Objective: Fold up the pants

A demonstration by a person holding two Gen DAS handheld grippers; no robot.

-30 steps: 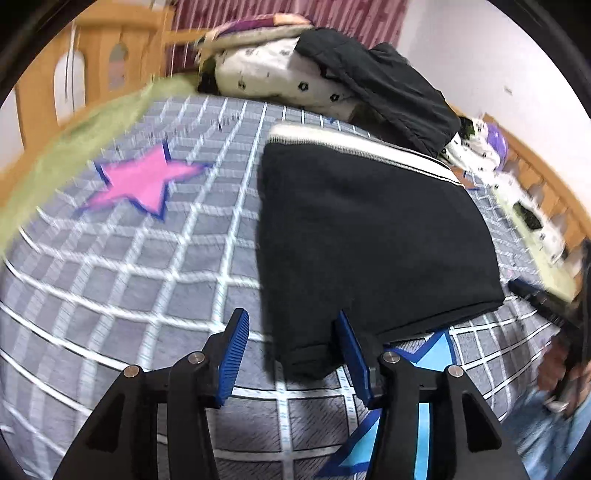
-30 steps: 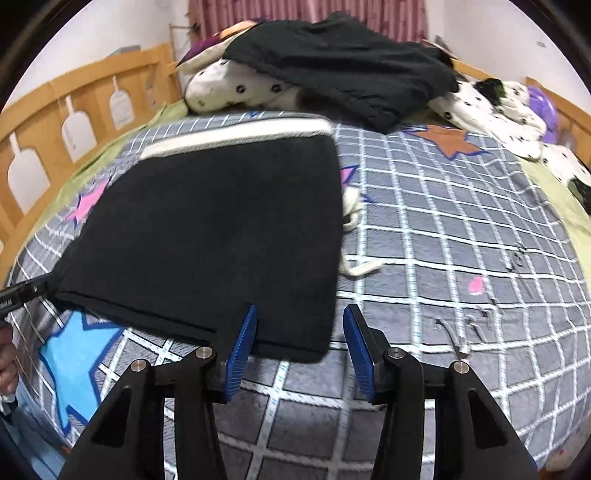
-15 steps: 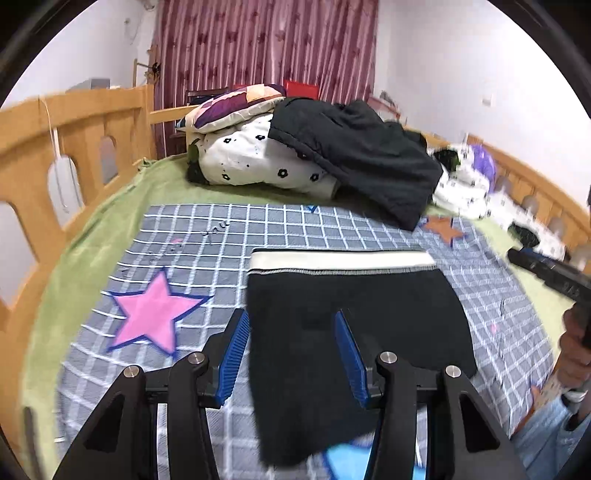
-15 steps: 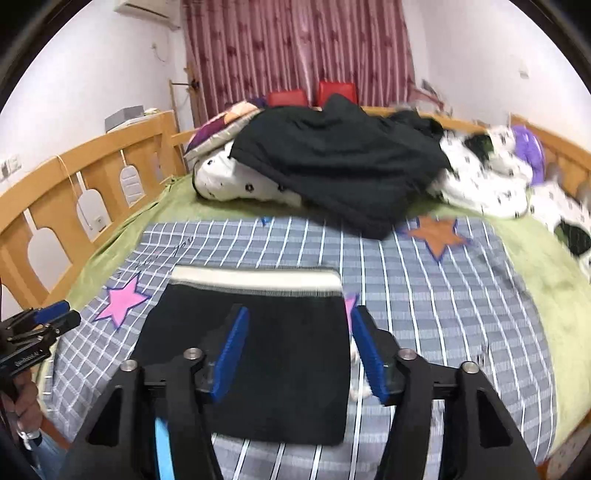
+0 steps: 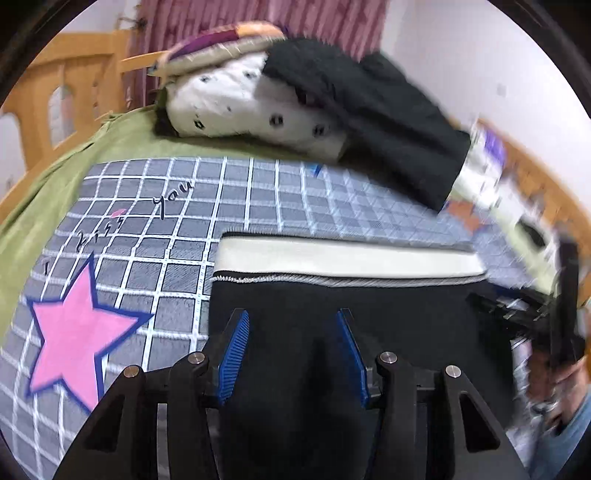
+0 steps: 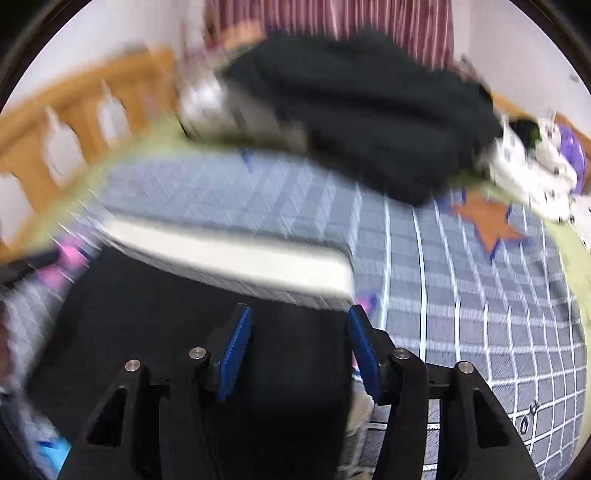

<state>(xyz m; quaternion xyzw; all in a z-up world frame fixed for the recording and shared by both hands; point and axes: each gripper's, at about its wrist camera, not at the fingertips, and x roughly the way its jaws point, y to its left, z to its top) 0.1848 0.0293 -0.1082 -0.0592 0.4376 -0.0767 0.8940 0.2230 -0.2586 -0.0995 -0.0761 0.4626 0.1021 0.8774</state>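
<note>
Left gripper [image 5: 291, 354] jaws spread wide, nothing clamped. Right gripper [image 6: 301, 356] likewise spread (view motion-blurred), both angled downward.

A grey checked bedspread [image 5: 258, 199] with white grid lines is the landmark. On it, toward its near left, a pink star [image 5: 74, 332] outlined in blue; just beyond the star, handwritten script [image 5: 173, 195]. Toward its far right, an orange star [image 6: 487, 221]. Beyond its far edge, a white spotted pillow [image 5: 251, 107] with a black garment [image 5: 376, 122] draped over it. A green sheet [image 5: 55, 192] borders its left side, with a wooden bed rail [image 5: 70, 85] behind. Maroon curtains [image 5: 229, 14] hang farthest back.
</note>
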